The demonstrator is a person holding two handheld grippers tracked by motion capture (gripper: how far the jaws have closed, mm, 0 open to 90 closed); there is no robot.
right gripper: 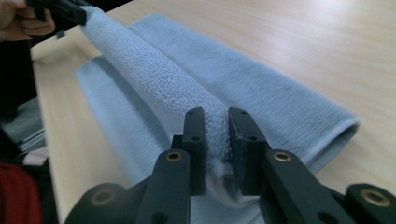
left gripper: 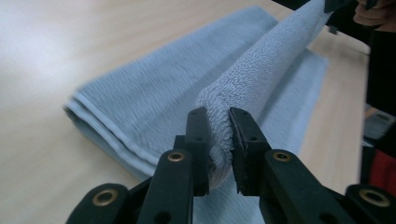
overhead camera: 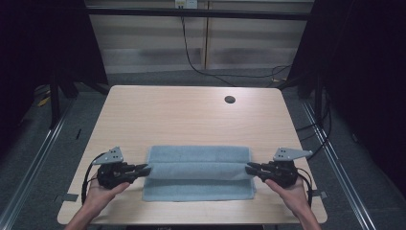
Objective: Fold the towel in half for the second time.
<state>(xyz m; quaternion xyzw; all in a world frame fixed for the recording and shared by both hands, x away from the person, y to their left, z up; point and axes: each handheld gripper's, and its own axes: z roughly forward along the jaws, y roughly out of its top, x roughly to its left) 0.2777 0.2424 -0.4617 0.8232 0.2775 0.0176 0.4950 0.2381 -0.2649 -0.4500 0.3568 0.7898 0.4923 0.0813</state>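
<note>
Left gripper (left gripper: 218, 140) jaws clamp a raised fold of grey towel (left gripper: 261, 70). Remaining towel lies flat on the table (left gripper: 42, 56).

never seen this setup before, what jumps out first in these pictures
A pale blue terry towel lies on the near half of the light wooden table, a raised fold pulled taut across its middle. The left gripper pinches the fold's left end and the right gripper its right end.
</note>
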